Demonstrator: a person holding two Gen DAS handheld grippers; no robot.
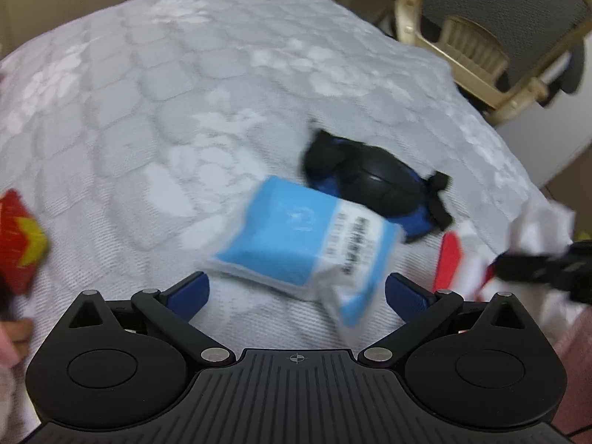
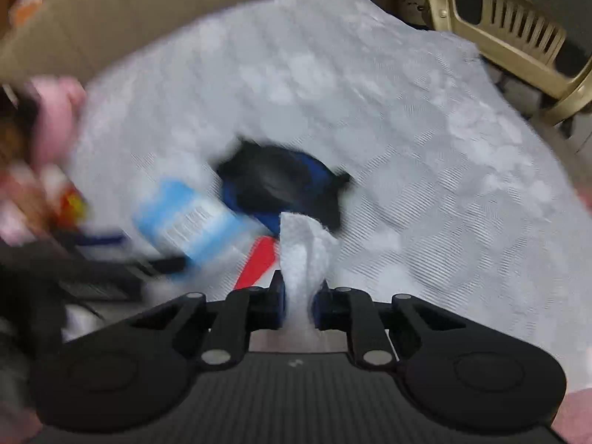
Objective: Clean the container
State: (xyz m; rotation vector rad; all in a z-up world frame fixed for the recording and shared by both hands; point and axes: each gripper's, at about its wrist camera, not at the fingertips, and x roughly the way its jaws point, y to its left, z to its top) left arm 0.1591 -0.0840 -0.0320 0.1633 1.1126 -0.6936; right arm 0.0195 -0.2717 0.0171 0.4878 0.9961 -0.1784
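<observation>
Motion blur smears both views, the right wrist view worst. Left gripper (image 1: 296,292) hangs over the worktop (image 1: 192,85) with its jaws spread wide and nothing between them; a blue-and-white packet (image 1: 296,244) with a printed label lies just beyond the blue fingertips (image 1: 192,288), tilted. Right gripper (image 2: 299,298) has its jaws pinched narrow on a crumpled white tissue (image 2: 301,255), which stands up from between them.

Farther off, touching the far right corner of the packet, sits a black-and-blue object (image 1: 377,181) with a rounded dark top — blur makes it impossible to tell whether this is the container or how it is built. In the right wrist view the same object (image 2: 285,185) lies just beyond the tip of the tissue, with the packet (image 2: 188,218) to its left.

A pale patterned cloth covers the worktop. Something red and flat (image 1: 449,262) lies to the right of the packet, and a red-and-yellow thing (image 1: 18,236) shows at the left edge. A gold-framed chair (image 1: 477,33) stands at the far right.
</observation>
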